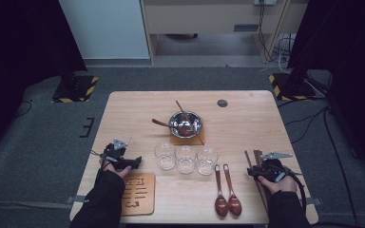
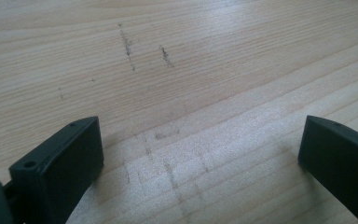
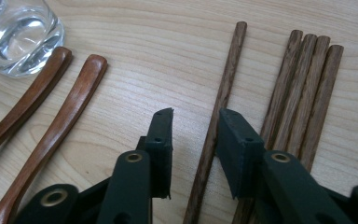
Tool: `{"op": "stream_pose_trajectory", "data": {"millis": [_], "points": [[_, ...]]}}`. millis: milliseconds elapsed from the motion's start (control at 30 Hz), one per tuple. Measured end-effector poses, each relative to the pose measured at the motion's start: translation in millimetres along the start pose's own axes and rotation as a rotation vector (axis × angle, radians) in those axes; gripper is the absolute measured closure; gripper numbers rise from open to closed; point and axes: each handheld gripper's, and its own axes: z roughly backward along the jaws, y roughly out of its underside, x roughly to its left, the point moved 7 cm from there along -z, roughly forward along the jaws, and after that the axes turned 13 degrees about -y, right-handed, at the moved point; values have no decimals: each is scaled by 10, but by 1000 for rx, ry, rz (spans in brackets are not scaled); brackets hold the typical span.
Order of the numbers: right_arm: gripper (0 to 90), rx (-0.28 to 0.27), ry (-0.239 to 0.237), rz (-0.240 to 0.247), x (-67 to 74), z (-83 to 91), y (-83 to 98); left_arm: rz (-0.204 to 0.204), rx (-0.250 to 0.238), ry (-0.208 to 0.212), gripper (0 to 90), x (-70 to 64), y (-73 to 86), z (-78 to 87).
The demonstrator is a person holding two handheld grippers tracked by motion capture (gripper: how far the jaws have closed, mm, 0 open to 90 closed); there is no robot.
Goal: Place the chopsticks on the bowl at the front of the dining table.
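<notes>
Chopstick [image 3: 219,107] lies alone on the table [image 3: 168,46], just beside four others [image 3: 303,88], between the right gripper [image 3: 195,116] jaws, not yet pinched; left gripper [image 2: 200,140] gapes wide over bare wood.

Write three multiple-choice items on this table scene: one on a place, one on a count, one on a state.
1. Where does the metal bowl sit?
A. on a square mat
B. on the floor
C. inside a glass

2. How many clear glasses stand in the row?
A. one
B. three
C. five

3. What lies between the jaws of the right gripper?
A. a spoon
B. a glass
C. a single chopstick

Key: 1 A, the mat's corners show under the bowl. 2 B, three side by side. 3 C, one stick apart from the other four.
</notes>
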Motion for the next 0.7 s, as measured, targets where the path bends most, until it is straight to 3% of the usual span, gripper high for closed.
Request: {"op": "stream_pose_trajectory", "data": {"millis": [367, 700], "points": [[827, 28, 10, 33, 16, 7, 12, 2, -1, 0, 0, -1, -1, 0], [839, 32, 1, 38, 64, -26, 9, 1, 0, 1, 0, -6, -1, 1]]}}
